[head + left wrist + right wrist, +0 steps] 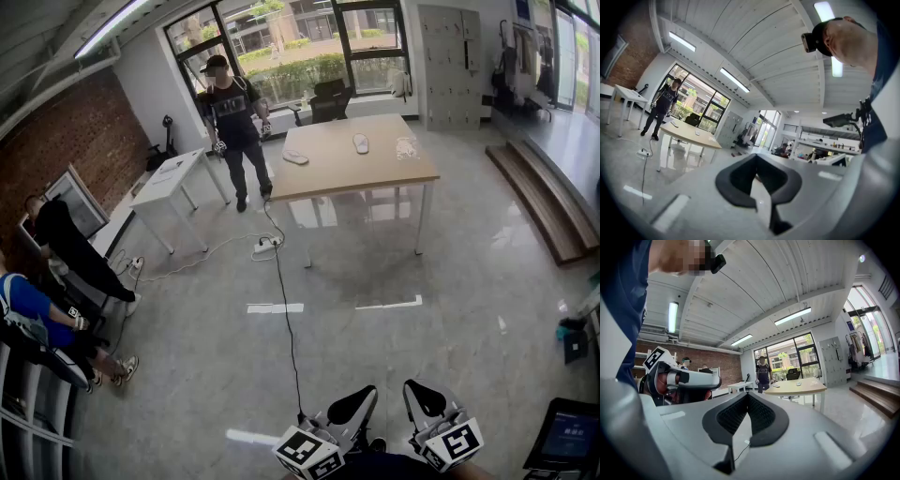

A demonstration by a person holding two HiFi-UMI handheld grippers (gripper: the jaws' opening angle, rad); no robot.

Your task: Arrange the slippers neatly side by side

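Slippers, two pale ones, lie well apart on the far wooden table [356,176]: the first slipper [295,157] near its left edge, the second slipper [361,143] toward the middle of its far side, the two pointing in different directions. A small pale item [405,147], too small to identify, sits near the table's right end. A standing person [234,112] in dark clothes is just beside the table's left corner. Behind the table an office chair [328,98] faces large windows [291,37] with greenery outside, and grey lockers [450,66] stand to the right. A smaller white table [173,178] stands to the left, near a brick wall [66,150] where two seated people [70,248] are. The glossy grey floor [441,281] carries white tape marks [275,307] and a black cable [284,319] running from a power strip [265,247]. Wooden steps [548,202] rise at the right. At the bottom edge, well away from the table, the left gripper [354,405] and right gripper [424,397] hang side by side, each with its jaws fully closed together and nothing between them.
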